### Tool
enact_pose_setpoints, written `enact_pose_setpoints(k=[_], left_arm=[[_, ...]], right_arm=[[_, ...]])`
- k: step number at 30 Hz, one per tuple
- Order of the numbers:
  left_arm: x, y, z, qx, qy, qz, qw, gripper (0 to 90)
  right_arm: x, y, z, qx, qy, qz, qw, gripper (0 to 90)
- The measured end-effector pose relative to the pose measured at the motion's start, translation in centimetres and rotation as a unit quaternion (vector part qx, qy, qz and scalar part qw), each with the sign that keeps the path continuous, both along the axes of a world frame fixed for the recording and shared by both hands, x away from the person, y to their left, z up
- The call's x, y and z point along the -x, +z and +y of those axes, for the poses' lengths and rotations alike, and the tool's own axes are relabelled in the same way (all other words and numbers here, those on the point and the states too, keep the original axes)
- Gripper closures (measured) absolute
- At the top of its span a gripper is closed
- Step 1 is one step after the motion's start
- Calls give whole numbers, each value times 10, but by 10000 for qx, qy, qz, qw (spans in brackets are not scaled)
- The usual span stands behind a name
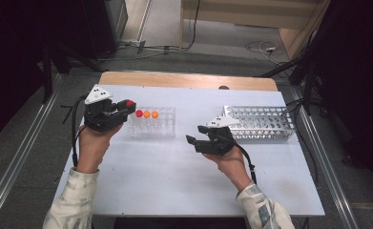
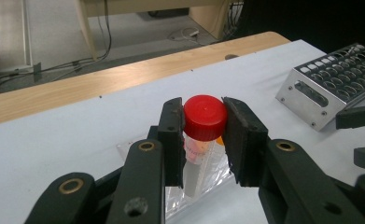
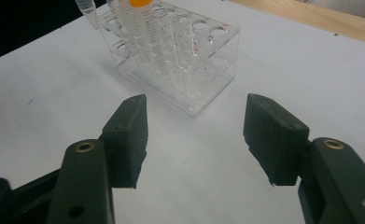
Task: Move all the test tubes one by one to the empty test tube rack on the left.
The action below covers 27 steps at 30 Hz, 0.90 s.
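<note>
Clear plastic rack (image 1: 153, 122) stands on the white table (image 1: 174, 176); it holds a red-capped and two orange-capped tubes (image 1: 147, 114) along its far row, and the other holes are free. Left gripper (image 1: 127, 106) is closed on a red-capped tube (image 2: 204, 117), just left of the rack and above its edge. Right gripper (image 1: 193, 134) has its jaws apart with nothing between them, to the right of the rack. Metal rack (image 1: 260, 122) stands further right, well apart, without tubes.
</note>
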State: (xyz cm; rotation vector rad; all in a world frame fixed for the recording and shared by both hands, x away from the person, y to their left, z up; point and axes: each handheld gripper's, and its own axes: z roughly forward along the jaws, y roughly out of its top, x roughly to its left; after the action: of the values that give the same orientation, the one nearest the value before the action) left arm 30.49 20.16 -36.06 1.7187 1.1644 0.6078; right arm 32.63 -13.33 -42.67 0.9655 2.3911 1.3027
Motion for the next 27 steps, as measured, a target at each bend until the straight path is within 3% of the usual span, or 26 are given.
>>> enact_pose_setpoints(k=[18, 27], left_arm=[[-16, -3, 10, 39, 316, -21, 9995, 700], [-22, -7, 8, -83, 383, -8, 9992, 700]], right_arm=[[-3, -2, -3, 1, -42, 45, 10000, 386], [-5, -5, -4, 25, -77, 80, 9999, 385]])
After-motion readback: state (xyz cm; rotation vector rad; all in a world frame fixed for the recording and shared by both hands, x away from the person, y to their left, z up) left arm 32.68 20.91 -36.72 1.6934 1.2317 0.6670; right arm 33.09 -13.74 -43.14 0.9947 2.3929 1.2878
